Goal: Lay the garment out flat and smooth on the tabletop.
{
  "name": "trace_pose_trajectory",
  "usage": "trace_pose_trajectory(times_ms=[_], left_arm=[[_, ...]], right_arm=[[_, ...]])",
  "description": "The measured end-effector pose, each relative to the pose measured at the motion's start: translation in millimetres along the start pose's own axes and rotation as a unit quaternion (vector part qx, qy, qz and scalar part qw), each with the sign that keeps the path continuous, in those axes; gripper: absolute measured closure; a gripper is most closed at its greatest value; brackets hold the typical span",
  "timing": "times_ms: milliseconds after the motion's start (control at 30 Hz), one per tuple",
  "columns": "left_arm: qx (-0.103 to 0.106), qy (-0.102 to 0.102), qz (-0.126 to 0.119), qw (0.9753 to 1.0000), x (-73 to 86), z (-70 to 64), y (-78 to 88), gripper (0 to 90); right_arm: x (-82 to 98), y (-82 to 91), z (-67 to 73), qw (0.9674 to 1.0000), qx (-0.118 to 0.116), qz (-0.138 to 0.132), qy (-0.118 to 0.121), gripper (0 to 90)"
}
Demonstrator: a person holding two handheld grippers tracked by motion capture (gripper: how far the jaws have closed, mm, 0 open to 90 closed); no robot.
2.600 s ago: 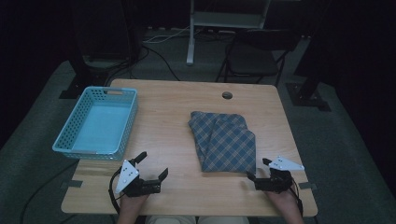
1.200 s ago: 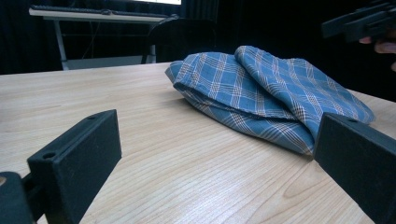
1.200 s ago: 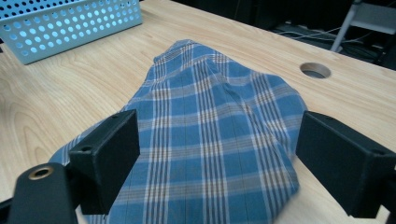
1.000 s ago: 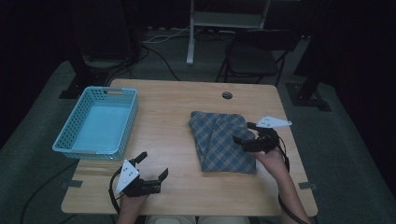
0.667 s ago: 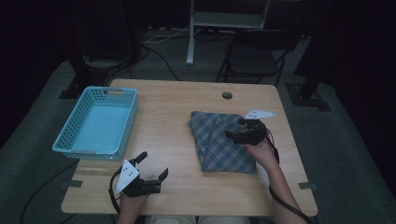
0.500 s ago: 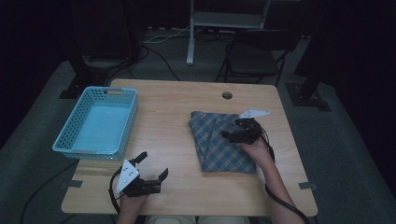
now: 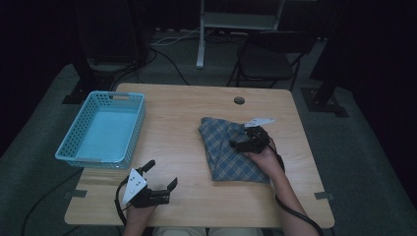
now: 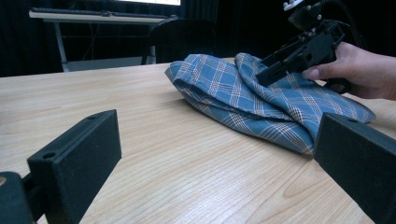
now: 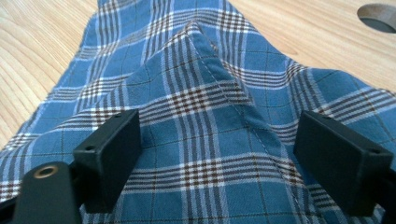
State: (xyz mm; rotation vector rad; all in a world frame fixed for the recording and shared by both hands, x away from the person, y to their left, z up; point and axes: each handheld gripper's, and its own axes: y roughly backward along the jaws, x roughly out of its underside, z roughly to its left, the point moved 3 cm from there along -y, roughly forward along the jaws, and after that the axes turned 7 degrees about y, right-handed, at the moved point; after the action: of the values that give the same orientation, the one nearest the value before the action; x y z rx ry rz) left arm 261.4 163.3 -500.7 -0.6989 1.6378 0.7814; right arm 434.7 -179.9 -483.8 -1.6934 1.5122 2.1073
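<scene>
Right tool [image 7: 239,144] is over the cloth [image 7: 231,152] now, jaws apart w/ a raised fold of the blue plaid fabric sitting between them; in the right gripper view that ridge [image 9: 205,60] peaks just ahead of the jaws, not pinched yet. Cloth lies folded on the counter [image 7: 187,123], well to the right of the basket [image 7: 101,129], w/ bare wood between the two. Left tool [image 7: 157,184] rests near the counter's front edge, in front of the basket and a bit to its right, jaws wide apart, nothing in them; its own view looks across the wood at the cloth [image 8: 261,100] and the right tool [image 8: 299,51] poised on top of it. Looks like the reach-and-grasp step: right side lining up on the top layer, basket empty, so probably early in the job. Next move calls for easing the right tool down a touch and closing on that ridge, taking just the upper layer or the whole bundle depending on what's wanted. Risk as I see it: jaws skate over slack fabric and catch too little. Left tool is well apart from the cloth, prob. needed soon to help.
</scene>
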Motion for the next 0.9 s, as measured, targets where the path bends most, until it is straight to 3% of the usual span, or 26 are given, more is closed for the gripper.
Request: trace_pose_trajectory(times_ms=[100, 300, 500, 733, 900], left_arm=[[0.0, 0.0, 0.001, 1.0, 0.0, -0.1, -0.2, 1.7], [-0.001, 0.001, 0.0, 1.0, 0.0, 0.0, -0.2, 1.6], [0.0, 0.003, 0.0, 1.0, -0.1, 0.2, -0.2, 1.7], [0.001, 0.003, 0.0, 1.0, -0.1, 0.2, -0.1, 1.6], [0.001, 0.003, 0.0, 1.0, -0.1, 0.3, -0.1, 1.6]], right_arm=[[-0.7, 3.6, 2.7, 1.0, 0.002, -0.006, 0.006, 26.8], [-1.7, 10.8, 4.7, 0.9994, 0.011, -0.017, 0.029, 59.3], [-6.9, 17.6, 11.4, 0.9987, -0.01, -0.024, 0.043, 82.0], [-17.1, 35.5, 25.7, 0.9962, -0.035, -0.041, 0.068, 85.8], [-23.4, 56.1, 36.7, 0.994, -0.05, -0.065, 0.073, 85.8]])
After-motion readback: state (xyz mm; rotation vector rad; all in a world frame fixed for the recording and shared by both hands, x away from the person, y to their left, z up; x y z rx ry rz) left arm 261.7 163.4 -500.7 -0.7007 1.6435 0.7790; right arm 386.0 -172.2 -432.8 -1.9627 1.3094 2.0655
